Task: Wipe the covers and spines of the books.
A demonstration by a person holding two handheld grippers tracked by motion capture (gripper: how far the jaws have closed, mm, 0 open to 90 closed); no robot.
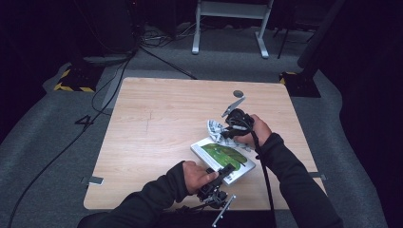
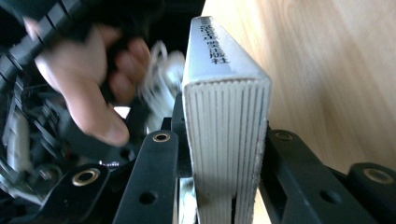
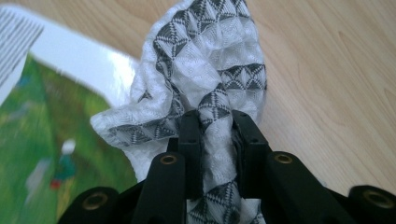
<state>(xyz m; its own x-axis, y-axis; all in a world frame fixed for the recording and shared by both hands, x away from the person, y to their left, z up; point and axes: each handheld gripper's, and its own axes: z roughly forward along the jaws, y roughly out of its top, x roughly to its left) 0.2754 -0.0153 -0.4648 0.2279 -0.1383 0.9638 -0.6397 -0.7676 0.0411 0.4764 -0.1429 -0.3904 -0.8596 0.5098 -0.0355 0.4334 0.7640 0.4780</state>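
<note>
A book with a green and white cover lies on the wooden table. My left gripper is shut on its near corner; in the left gripper view the jaws clamp the book's page edge on both sides. A white cloth with a dark triangle pattern rests at the book's far edge. My right gripper is shut on that cloth, which bunches between its jaws just above the book's cover.
A small round grey hole marks the table's far side. Beyond the table stand a white frame, cables on the grey floor and a yellow-black striped base.
</note>
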